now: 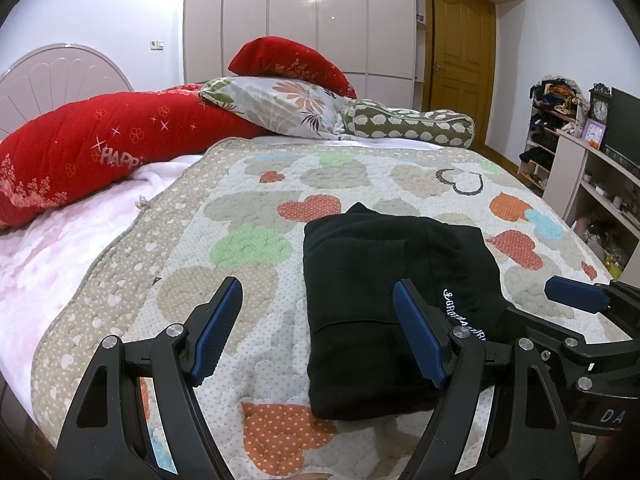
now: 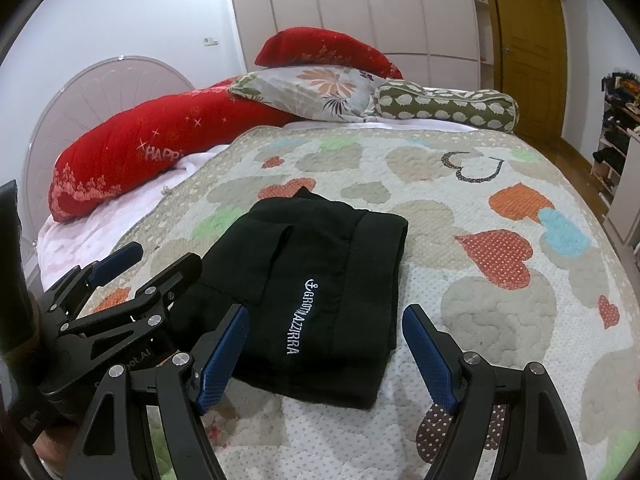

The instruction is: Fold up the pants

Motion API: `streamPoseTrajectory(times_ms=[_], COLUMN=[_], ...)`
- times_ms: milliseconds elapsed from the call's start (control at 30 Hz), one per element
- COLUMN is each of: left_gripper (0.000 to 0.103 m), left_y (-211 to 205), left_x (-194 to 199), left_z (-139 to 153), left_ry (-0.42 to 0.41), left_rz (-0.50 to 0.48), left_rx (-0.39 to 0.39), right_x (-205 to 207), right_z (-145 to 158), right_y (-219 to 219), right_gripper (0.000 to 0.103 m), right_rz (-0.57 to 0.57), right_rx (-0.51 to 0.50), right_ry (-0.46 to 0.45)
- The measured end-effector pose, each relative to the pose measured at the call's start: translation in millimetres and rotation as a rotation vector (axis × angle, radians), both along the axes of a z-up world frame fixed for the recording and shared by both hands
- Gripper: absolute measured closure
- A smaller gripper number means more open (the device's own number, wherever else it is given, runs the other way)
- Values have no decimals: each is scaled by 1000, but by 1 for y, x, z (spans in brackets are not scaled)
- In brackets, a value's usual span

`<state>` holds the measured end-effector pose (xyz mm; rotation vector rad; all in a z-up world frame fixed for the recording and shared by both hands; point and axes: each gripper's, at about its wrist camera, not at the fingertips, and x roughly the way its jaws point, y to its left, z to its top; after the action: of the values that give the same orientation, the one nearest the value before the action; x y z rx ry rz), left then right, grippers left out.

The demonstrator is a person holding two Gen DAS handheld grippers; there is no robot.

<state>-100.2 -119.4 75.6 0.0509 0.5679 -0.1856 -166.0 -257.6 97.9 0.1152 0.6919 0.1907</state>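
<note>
Black pants [image 1: 372, 288] lie folded into a compact rectangle on the heart-patterned quilt [image 1: 240, 208], white embroidered lettering facing up. They also show in the right wrist view [image 2: 320, 288]. My left gripper [image 1: 318, 300] is open and empty, hovering over the near left part of the pants. My right gripper [image 2: 326, 320] is open and empty, hovering over the near edge of the pants. The right gripper's finger [image 1: 576, 296] shows at the right in the left wrist view, and the left gripper [image 2: 120, 276] shows at the left in the right wrist view.
Red pillows [image 1: 100, 148], a floral pillow [image 1: 280, 104] and a green bolster [image 1: 412, 122] lie at the head of the bed. A wardrobe [image 1: 300, 16] and a wooden door [image 1: 460, 68] stand behind. Shelves [image 1: 592, 184] stand to the right of the bed.
</note>
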Motion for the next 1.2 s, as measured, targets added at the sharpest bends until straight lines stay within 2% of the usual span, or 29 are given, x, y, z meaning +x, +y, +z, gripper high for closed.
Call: streamPoseTrajectory(times_ms=[1067, 1200], left_gripper=[25, 25], left_y=[-3, -3], left_x=[-3, -7], left_z=[1, 3], left_ry=[-1, -23], left_rz=[-3, -21], left_rx=[-3, -15], right_x=[3, 4], right_z=[-6, -7], right_y=[-5, -5], right_gripper=[26, 26], right_rz=[17, 18], right_rx=[-1, 0], right_ry=[26, 32])
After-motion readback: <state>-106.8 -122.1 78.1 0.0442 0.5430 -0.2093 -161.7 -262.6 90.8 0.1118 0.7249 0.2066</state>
